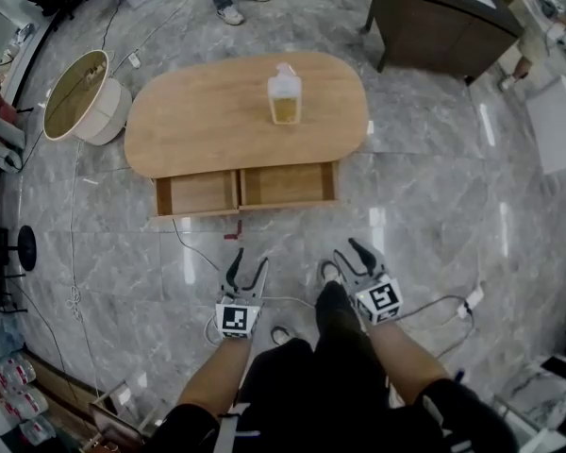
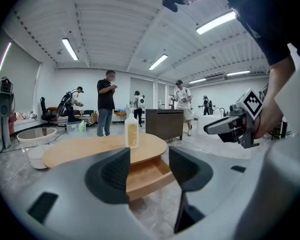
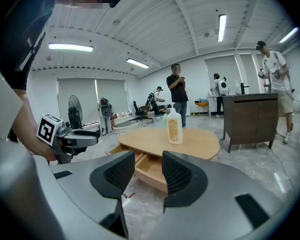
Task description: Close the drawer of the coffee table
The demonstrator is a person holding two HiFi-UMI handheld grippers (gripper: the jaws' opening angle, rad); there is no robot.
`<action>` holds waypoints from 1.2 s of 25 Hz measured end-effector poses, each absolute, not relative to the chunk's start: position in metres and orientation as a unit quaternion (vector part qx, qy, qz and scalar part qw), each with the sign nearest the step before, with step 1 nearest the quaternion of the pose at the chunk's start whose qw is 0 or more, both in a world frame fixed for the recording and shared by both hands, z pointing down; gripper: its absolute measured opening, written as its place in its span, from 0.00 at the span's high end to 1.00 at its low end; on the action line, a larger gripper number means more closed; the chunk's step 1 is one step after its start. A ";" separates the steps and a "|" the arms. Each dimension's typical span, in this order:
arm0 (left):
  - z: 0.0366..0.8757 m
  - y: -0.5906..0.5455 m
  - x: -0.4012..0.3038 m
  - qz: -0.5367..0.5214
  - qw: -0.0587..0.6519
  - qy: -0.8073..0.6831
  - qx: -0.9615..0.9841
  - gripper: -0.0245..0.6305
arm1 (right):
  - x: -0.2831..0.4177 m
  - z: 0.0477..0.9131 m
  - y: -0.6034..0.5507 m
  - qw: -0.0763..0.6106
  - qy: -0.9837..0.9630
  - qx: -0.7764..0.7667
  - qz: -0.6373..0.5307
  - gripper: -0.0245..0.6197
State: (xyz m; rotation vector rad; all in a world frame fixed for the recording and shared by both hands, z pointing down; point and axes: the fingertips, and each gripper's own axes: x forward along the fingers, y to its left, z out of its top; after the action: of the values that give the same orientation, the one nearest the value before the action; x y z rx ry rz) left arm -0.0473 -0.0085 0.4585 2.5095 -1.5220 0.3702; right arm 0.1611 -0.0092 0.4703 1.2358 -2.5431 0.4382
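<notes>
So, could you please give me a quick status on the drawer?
Left gripper and right gripper open, empty, short of the table. Drawer pulled out, untouched. Nothing visible blocking it.

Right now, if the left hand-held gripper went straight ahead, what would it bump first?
Probably the open drawer, at its front edge: the left hand-held gripper points at it across floor, though depth is unclear.

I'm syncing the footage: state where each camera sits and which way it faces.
Head view: on the head, steeply down at the coffee table and open drawer; left gripper, right gripper, forearms show.
Left gripper view: along its open jaws toward the drawer; right gripper shows.
Right gripper view: likewise toward the drawer; left gripper shows.
All share the bottle.
</notes>
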 end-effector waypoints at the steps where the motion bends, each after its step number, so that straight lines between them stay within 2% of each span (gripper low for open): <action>1: 0.476 -0.013 -0.046 0.127 0.095 -0.512 0.844 0.62 | 0.163 0.487 -0.013 0.143 -0.881 0.425 0.153 0.74; 5: 0.548 -0.048 -0.040 0.123 0.085 -0.510 0.847 0.62 | 0.169 0.557 -0.042 0.163 -0.891 0.399 0.143 0.74; 12: 0.641 -0.096 -0.019 0.086 0.046 -0.477 0.873 0.62 | 0.165 0.654 -0.085 0.157 -0.922 0.340 0.096 0.74; 14: 0.659 -0.102 -0.012 0.086 0.018 -0.454 0.887 0.62 | 0.166 0.669 -0.094 0.150 -0.934 0.313 0.086 0.74; 17: 0.683 -0.098 -0.002 0.118 -0.051 -0.398 0.908 0.62 | 0.171 0.692 -0.094 0.176 -0.949 0.260 0.035 0.74; 19: 0.697 -0.094 0.002 0.125 -0.061 -0.378 0.915 0.62 | 0.175 0.712 -0.093 0.182 -0.951 0.250 0.024 0.74; 21: 0.712 -0.096 0.001 0.120 -0.046 -0.380 0.916 0.62 | 0.174 0.735 -0.093 0.174 -0.950 0.258 0.024 0.74; 25: 0.737 -0.104 -0.004 0.087 0.036 -0.431 0.897 0.62 | 0.172 0.768 -0.095 0.153 -0.946 0.281 0.048 0.74; 30: 0.749 -0.120 -0.022 0.069 0.069 -0.485 0.869 0.62 | 0.172 0.783 -0.113 0.122 -0.931 0.332 0.090 0.74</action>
State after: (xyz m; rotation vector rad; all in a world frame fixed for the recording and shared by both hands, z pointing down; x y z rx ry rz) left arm -0.0217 -0.1201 0.7487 2.6159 -1.4607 0.2089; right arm 0.1719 -0.1126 0.7830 0.9676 -2.7172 0.2620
